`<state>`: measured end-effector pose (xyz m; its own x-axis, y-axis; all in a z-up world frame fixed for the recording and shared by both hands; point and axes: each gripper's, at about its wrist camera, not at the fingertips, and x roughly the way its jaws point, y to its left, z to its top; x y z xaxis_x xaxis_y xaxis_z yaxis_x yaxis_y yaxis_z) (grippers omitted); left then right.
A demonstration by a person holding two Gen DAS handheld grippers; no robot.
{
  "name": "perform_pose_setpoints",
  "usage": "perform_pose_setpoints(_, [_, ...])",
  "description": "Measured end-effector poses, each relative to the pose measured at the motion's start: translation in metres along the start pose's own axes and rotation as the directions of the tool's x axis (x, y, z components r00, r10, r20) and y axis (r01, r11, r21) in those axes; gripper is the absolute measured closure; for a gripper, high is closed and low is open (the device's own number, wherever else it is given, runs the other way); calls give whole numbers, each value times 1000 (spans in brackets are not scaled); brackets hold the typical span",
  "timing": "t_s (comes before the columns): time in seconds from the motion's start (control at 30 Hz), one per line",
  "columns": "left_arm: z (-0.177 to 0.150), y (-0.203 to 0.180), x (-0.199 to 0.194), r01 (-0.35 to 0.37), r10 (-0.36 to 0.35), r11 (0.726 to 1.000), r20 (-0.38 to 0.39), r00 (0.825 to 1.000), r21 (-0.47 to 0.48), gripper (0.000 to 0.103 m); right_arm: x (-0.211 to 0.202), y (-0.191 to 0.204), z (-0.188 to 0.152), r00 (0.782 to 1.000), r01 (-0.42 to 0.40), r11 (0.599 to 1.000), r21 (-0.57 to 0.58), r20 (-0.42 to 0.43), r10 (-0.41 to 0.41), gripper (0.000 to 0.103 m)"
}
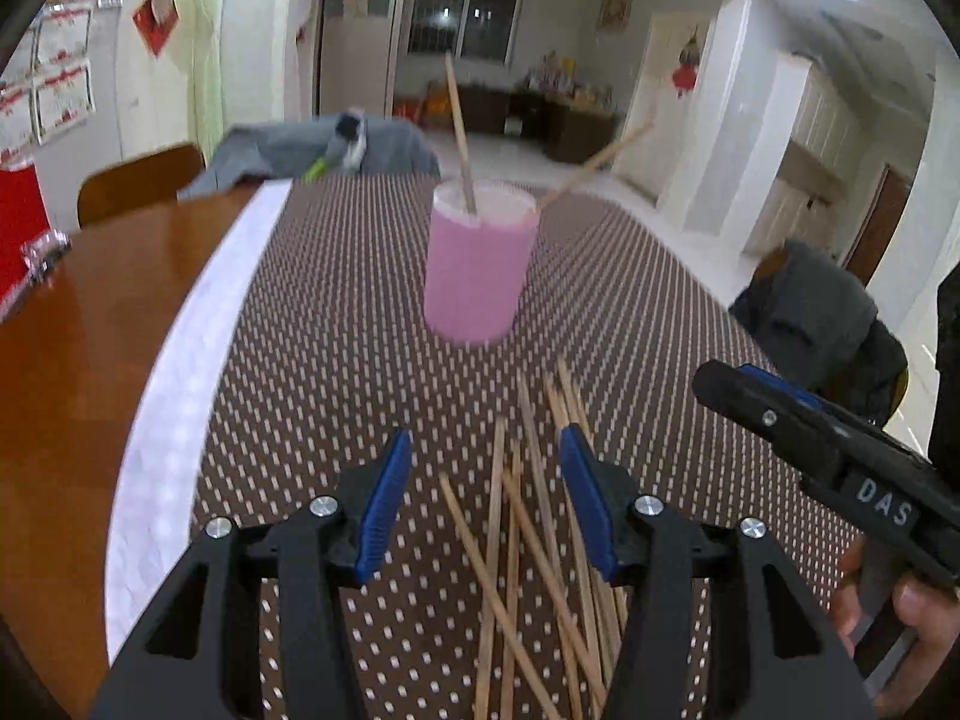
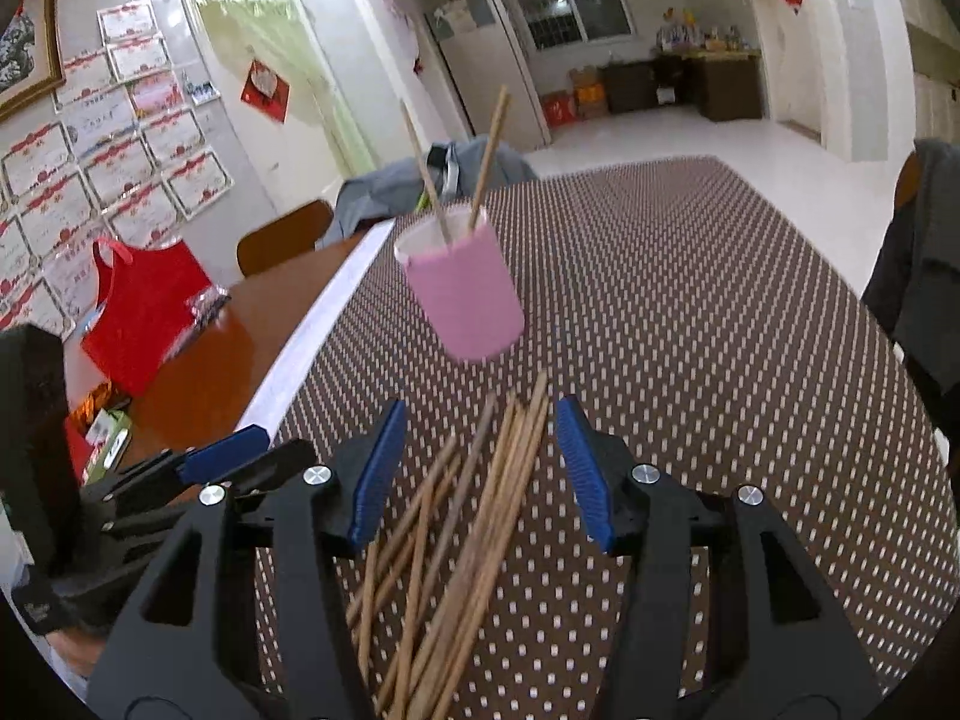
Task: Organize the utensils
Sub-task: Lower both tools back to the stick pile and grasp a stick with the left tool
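Left wrist view: two chopsticks (image 1: 461, 138) stand in the pink cup (image 1: 477, 267) at twelve o'clock, while the loose pile (image 1: 528, 540) lies between both grippers' (image 1: 486, 498) (image 2: 480, 468) empty, half-open fingers.

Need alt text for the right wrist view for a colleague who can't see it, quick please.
The right gripper, jaws open and empty, hangs over a loose pile of wooden chopsticks on a brown dotted mat. Beyond stands a pink cup holding two chopsticks; the left gripper shows at left.
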<state>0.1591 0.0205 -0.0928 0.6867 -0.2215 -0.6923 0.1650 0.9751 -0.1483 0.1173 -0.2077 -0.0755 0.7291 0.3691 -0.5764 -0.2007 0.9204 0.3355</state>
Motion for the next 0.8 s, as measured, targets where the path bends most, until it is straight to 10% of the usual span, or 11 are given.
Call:
perform_pose_setpoints(0.37, [-33, 14, 40, -6, -19, 995, -253, 967, -97, 51, 15, -10, -29, 994, -2, 1000, 23, -105, 4, 51])
perform_pose_setpoints(0.8, [-40, 12, 69, -37, -7, 992, -336, 942, -123, 63, 31, -12, -39, 985, -6, 1000, 14, -173, 8, 51])
